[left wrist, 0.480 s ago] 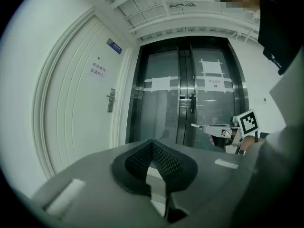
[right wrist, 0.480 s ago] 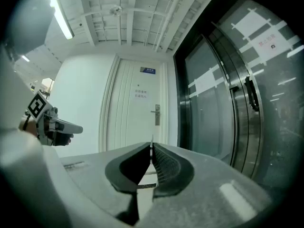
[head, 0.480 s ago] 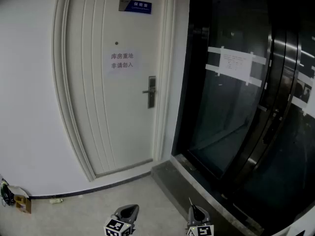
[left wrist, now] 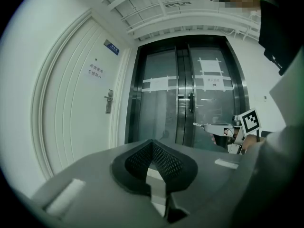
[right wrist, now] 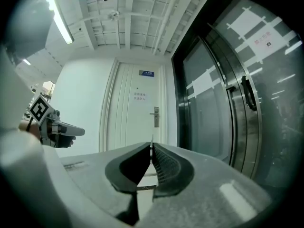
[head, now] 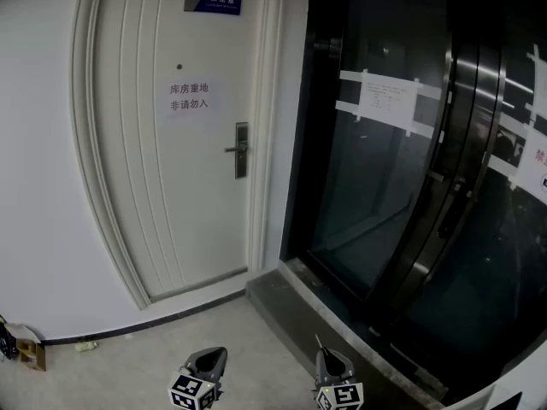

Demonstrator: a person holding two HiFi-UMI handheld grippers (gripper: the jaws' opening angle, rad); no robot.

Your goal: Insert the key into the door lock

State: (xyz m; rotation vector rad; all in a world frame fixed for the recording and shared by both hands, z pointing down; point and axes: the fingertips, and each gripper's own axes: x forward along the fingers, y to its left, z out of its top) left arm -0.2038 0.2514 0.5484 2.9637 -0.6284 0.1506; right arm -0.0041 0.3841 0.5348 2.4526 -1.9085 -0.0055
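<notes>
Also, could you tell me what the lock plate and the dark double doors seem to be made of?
Lock plate: brushed metal, probably; grey with a dull sheen. Dark double doors: glass panes, reflective and see-through, in glossy dark frames, likely metal.

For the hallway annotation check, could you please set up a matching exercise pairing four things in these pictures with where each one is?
Things:
1. blue sign
2. lock plate with handle
3. taped paper sheet
4. key

Places:
A. on the dark glass door
B. sticking out of the shut right gripper
C. at the top of the white door
D. at the white door's right edge, about mid-height

Pairs: 1-C, 2-D, 3-A, 4-B
</notes>
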